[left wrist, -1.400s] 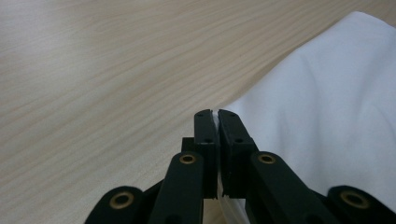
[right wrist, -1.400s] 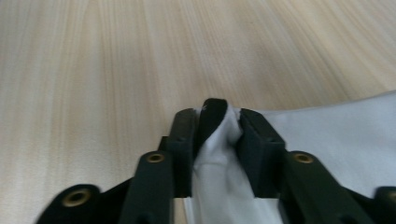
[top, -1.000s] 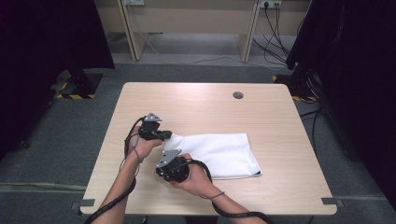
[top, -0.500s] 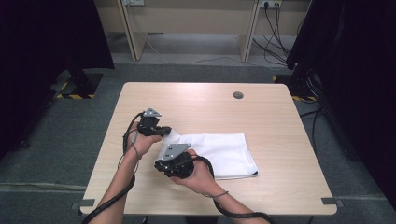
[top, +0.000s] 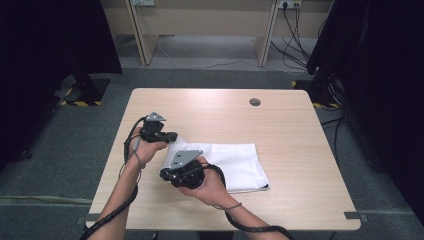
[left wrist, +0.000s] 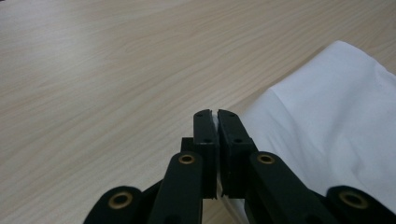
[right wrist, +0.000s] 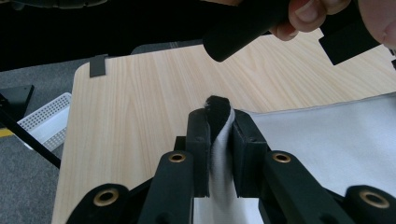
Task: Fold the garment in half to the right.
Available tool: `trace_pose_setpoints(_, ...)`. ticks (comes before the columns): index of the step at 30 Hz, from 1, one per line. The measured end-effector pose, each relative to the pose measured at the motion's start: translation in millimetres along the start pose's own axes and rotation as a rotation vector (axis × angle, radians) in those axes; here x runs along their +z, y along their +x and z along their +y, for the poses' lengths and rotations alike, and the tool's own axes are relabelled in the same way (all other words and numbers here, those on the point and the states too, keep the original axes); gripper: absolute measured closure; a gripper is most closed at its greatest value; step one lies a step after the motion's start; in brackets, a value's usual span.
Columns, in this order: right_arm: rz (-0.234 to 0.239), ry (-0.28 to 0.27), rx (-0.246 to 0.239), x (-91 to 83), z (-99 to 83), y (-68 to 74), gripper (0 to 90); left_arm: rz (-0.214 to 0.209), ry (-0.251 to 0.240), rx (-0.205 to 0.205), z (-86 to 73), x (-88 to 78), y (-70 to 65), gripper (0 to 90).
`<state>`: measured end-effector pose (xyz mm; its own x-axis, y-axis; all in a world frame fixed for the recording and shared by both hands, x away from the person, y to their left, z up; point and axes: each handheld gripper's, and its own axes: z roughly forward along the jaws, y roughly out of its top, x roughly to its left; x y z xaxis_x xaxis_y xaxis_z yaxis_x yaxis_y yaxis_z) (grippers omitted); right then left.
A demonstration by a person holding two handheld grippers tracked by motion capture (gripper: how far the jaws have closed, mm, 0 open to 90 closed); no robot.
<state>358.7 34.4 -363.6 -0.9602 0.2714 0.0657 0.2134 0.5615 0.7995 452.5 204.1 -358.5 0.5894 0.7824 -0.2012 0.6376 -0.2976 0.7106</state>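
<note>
- A white cloth (top: 225, 162), folded into a rectangle, lies on the light wood tabletop (top: 280, 130), just below the middle of the high view; its right part rests flat, and its left edge is raised at the two grippers.
- The left gripper (top: 172, 136) sits left of centre in the high view, at the cloth's upper left corner, its fingers pointing to the right.
- In the left gripper view its fingers (left wrist: 205, 135) stand together at lower centre, with a thin sliver of the white cloth (left wrist: 336, 144) pinched between the pads; the rest of the cloth spreads over the right half of that frame.
- The right gripper (top: 167, 175) is just below and right of the left one in the high view, at the cloth's lower left corner, a grey three-cornered plate on top.
- In the right gripper view its fingers (right wrist: 198, 140) are clamped on a bunched fold of the cloth (right wrist: 336, 140), which stands up between the pads at centre.
- A hand (right wrist: 327, 11) with the other gripper shows at the upper right of the right gripper view.
- A small dark round spot (top: 255, 102) lies in the tabletop's upper right part, well apart from the cloth.
</note>
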Motion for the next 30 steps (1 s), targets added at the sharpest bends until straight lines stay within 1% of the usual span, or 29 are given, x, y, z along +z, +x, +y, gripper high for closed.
trace_pose_setpoints(10,0.014,-0.017,0.003,3.5,7.0,3.8,79.8,0.013,0.005,-0.006,-0.4,-10.8,5.2,86.2)
trace_pose_setpoints(16,0.014,-0.027,0.006,1.6,10.2,3.9,79.9,0.018,0.002,-0.002,3.0,-14.9,4.9,86.1)
trace_pose_setpoints(22,0.009,-0.041,0.010,-4.6,11.7,2.6,79.9,0.018,0.004,0.010,11.2,-16.2,0.3,86.1)
trace_pose_setpoints(30,0.001,-0.057,0.015,-15.7,10.1,-1.5,80.0,0.012,0.010,0.021,21.9,-12.4,-7.8,86.1)
